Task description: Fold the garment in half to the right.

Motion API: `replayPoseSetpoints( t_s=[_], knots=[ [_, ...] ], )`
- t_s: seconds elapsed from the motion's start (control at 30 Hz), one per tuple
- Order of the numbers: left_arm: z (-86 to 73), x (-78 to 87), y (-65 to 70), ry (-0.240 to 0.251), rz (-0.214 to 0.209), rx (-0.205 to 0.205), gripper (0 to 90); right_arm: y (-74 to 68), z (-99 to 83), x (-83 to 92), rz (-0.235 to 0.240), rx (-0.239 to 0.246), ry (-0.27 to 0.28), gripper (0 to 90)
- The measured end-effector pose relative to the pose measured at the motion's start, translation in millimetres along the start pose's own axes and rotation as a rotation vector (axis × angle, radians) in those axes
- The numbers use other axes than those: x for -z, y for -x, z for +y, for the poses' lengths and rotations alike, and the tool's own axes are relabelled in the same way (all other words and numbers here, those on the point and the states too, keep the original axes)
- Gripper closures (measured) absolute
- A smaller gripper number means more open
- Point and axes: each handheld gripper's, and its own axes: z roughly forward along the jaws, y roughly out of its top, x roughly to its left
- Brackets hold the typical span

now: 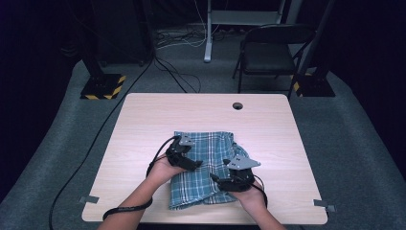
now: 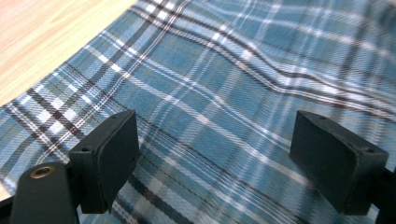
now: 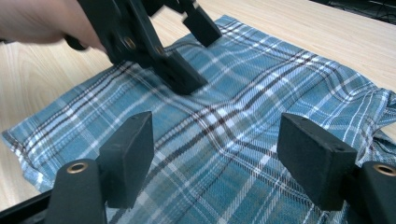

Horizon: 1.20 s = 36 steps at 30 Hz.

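Table (image 1: 143,120), light wood. Blue plaid cloth (image 1: 206,165) lies folded at its near middle: soft, light, limp, likely to sag and slide. Best pinched at an edge or corner, through all layers. Left gripper (image 2: 212,158) and right gripper (image 3: 217,161) hover over it, jaws spread, nothing held.

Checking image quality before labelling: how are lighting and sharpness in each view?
High view: table lit, surroundings dark, plaid cloth slightly soft. Left gripper view: even light, weave sharp. Right gripper view: cloth clear, left gripper and hand above it blurred.
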Motion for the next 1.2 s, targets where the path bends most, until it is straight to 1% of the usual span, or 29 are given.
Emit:
replayPoseSetpoints(
  t_s=[0.03,0.13,0.2,0.3,0.37,0.5,0.57,0.63,0.67,0.73,0.8,0.83,0.93,1.0,1.07,1.2],
  knots=[
    [-0.8,2.0,0.8,-0.006,-0.004,-0.004,14.6,0.8,-0.3,-1.4,0.003,0.000,-0.007,26.6],
    [-6.8,5.0,4.1,-0.011,0.001,-0.025,14.6,4.5,-1.1,-8.3,0.008,0.005,-0.035,26.6],
    [-11.5,2.4,4.1,-0.023,0.006,-0.028,14.7,8.0,-3.6,-14.2,0.001,0.001,-0.061,26.7],
    [-16.1,-3.5,3.4,-0.018,0.001,-0.025,14.7,13.1,-10.5,-24.2,-0.011,-0.001,-0.114,26.9],
    [-16.7,-6.8,3.8,-0.019,0.000,-0.028,14.6,15.0,-15.1,-29.8,-0.009,0.001,-0.149,27.0],
    [-14.6,-12.4,1.8,-0.028,-0.013,-0.028,14.3,15.3,-20.6,-35.7,-0.014,0.023,-0.178,27.4],
    [-12.7,-15.9,0.1,-0.030,-0.020,-0.035,13.5,15.8,-23.8,-37.6,-0.017,0.017,-0.191,28.0],
    [-10.6,-20.0,-1.6,-0.029,-0.024,-0.038,12.5,16.7,-26.9,-38.3,-0.018,0.001,-0.196,28.6],
    [-9.3,-22.1,-2.5,-0.027,-0.023,-0.045,12.1,16.8,-27.9,-38.0,-0.022,-0.006,-0.195,28.9],
    [-6.6,-25.9,-3.8,-0.022,-0.029,-0.046,11.2,16.3,-29.9,-37.2,-0.032,-0.024,-0.196,29.3],
    [-3.5,-30.0,-3.9,-0.019,-0.021,-0.058,11.2,14.8,-32.1,-36.6,-0.039,-0.056,-0.192,29.5],
    [-1.7,-31.7,-4.2,-0.020,-0.019,-0.070,11.2,13.7,-32.9,-36.3,-0.045,-0.064,-0.191,29.5],
    [2.3,-33.7,-3.9,-0.029,-0.026,-0.072,11.0,9.4,-34.4,-36.0,-0.067,-0.070,-0.186,29.5],
    [2.9,-30.5,-4.5,-0.028,-0.033,-0.061,10.9,7.2,-35.2,-35.6,-0.079,-0.069,-0.182,29.5],
    [2.7,-24.1,-4.6,-0.019,-0.036,-0.051,11.4,5.9,-35.7,-35.1,-0.081,-0.070,-0.179,29.4],
    [-2.0,-9.7,-0.2,-0.005,-0.031,-0.055,11.9,5.1,-35.1,-32.3,-0.071,-0.075,-0.183,28.7]
  ],
)
